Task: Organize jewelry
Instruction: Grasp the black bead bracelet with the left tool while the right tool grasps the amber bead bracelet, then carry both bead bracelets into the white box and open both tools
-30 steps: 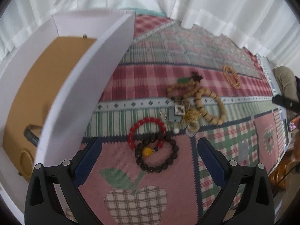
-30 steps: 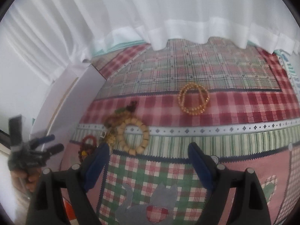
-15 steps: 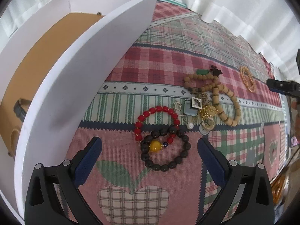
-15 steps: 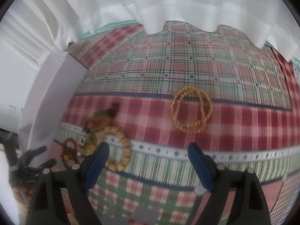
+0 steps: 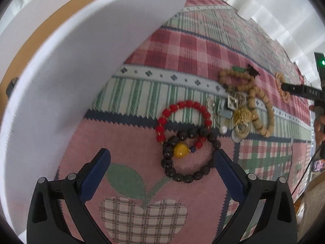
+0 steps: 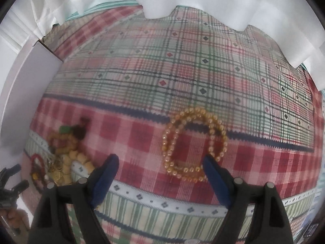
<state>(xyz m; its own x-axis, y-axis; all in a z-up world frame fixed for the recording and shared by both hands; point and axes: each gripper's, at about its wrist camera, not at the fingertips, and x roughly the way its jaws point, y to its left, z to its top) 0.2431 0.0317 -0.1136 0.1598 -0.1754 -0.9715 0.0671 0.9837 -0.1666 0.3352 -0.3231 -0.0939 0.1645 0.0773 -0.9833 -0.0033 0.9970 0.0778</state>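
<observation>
Jewelry: glossy dark bead bracelet [image 5: 190, 155] (round), amber bead loop [image 6: 194, 145], perhaps doubled

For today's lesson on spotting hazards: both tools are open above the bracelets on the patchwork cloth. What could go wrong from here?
1. The dark bead bracelet overlaps the red bead bracelet; the left tool may drag both.
2. The amber bracelet lies in doubled loops; the right tool might catch only one strand.
3. The chains are tangled with the wooden beads, so pulling one could lift the heap.
</observation>
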